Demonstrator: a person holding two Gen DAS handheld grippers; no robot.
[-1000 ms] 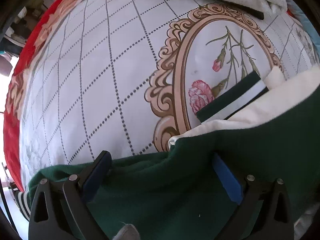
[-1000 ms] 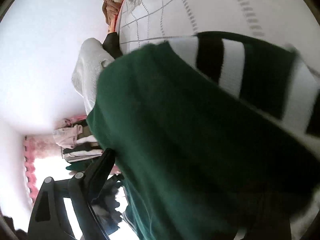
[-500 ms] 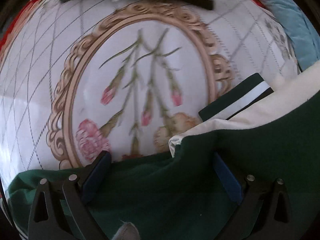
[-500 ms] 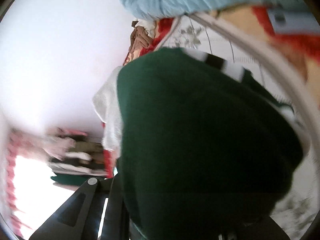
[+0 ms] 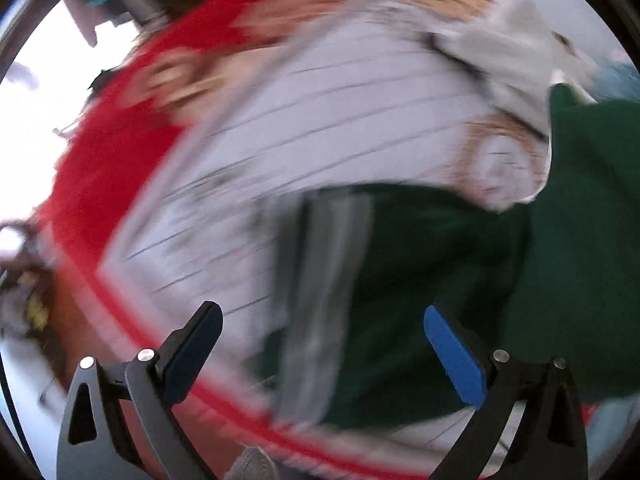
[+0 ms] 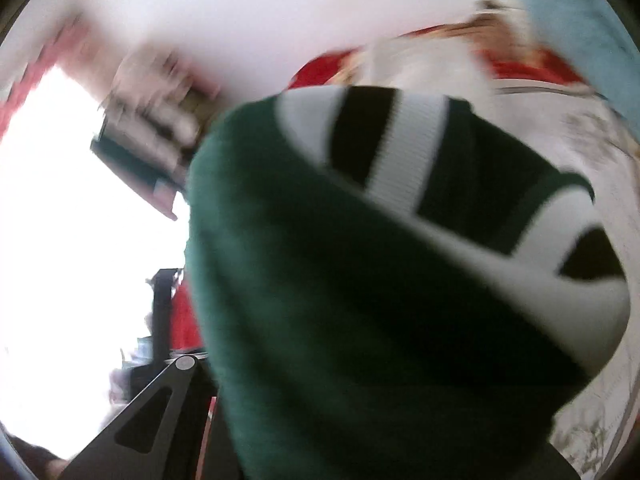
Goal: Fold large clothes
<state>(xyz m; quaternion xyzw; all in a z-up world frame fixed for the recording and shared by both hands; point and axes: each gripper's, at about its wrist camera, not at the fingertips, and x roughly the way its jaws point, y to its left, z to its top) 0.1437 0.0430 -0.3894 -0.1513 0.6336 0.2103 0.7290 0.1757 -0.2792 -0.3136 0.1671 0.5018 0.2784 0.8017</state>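
A dark green garment [image 5: 432,280] with a grey-white striped hem [image 5: 320,300] lies on the white patterned bedspread [image 5: 320,120]. My left gripper [image 5: 322,344] is open and empty above it, blue pads apart. In the right wrist view the same green garment [image 6: 340,300] with black-and-white striped ribbing [image 6: 408,140] drapes over my right gripper and fills the view. Only the left finger [image 6: 160,400] of that gripper shows; the fabric hangs from between the jaws, so it looks shut on the cloth. Both views are motion blurred.
The bedspread has a red floral border [image 5: 120,184]. A white fluffy garment [image 5: 512,60] and a light blue cloth [image 5: 616,80] lie at the far side. A bright window [image 6: 60,240] and a clothes pile [image 6: 152,120] sit beyond the bed.
My left gripper has let the green cloth drop and swung fast to the left, now over the striped hem near the red border. My right gripper still carries the garment and has turned.
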